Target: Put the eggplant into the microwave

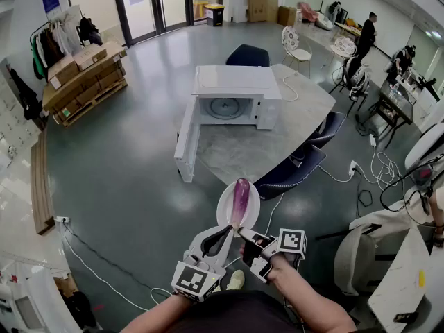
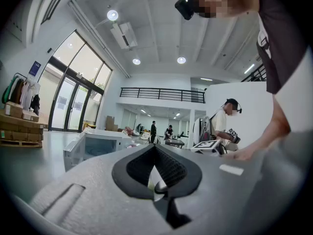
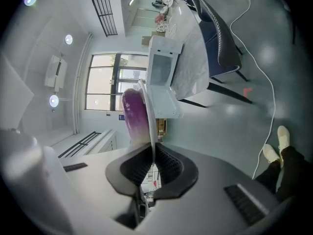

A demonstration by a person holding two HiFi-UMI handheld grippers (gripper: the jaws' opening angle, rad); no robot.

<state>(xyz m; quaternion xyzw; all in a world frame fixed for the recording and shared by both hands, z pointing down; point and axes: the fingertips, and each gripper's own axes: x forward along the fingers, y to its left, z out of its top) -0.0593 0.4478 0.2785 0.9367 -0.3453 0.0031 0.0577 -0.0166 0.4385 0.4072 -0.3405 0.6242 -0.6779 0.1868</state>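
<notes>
A purple eggplant [image 1: 240,198] lies on a white plate [image 1: 227,212] held in the air in front of me. My right gripper [image 1: 243,233] is shut on the plate's near rim. In the right gripper view the plate [image 3: 149,124] stands edge-on between the pads of my right gripper [image 3: 152,148], with the eggplant [image 3: 133,112] on its left face. My left gripper [image 1: 227,233] sits just left of the right one, by the plate's near edge, shut with nothing held [image 2: 155,148]. The white microwave [image 1: 236,92] stands ahead on a grey table [image 1: 277,134], its door [image 1: 186,141] swung open to the left.
A blue chair [image 1: 291,168] stands between me and the table, another [image 1: 248,55] behind the microwave. Cables [image 1: 361,179] trail over the floor at right. Boxes on pallets [image 1: 83,78] stand far left. People [image 1: 364,37] work at desks far right.
</notes>
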